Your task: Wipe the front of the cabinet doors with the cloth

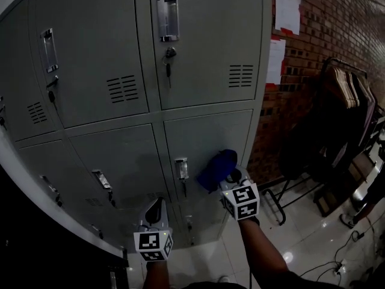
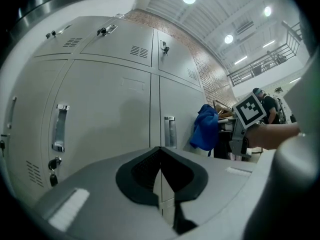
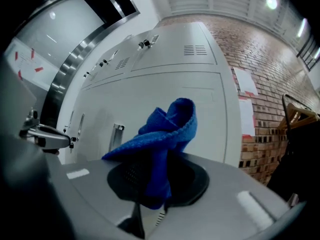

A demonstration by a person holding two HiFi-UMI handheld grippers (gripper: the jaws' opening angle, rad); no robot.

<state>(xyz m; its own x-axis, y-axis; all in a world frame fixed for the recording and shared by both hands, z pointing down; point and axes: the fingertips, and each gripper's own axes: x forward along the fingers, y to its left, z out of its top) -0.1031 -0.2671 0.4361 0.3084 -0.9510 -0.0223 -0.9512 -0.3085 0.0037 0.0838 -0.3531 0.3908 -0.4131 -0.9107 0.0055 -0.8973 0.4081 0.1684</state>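
Grey metal cabinet doors fill the head view, each with a chrome handle. My right gripper is shut on a bunched blue cloth, which sits close to or against the lower right door, beside its handle. In the right gripper view the cloth rises out of the shut jaws of the gripper in front of the door. My left gripper hangs lower and to the left, short of the doors. Its jaws are shut on nothing, and the cloth shows to its right.
A key hangs in the upper door's lock. A brick wall with pinned papers stands to the right of the cabinet. Beyond that a clothes rack holds hangers and dark garments. Cables lie on the glossy floor.
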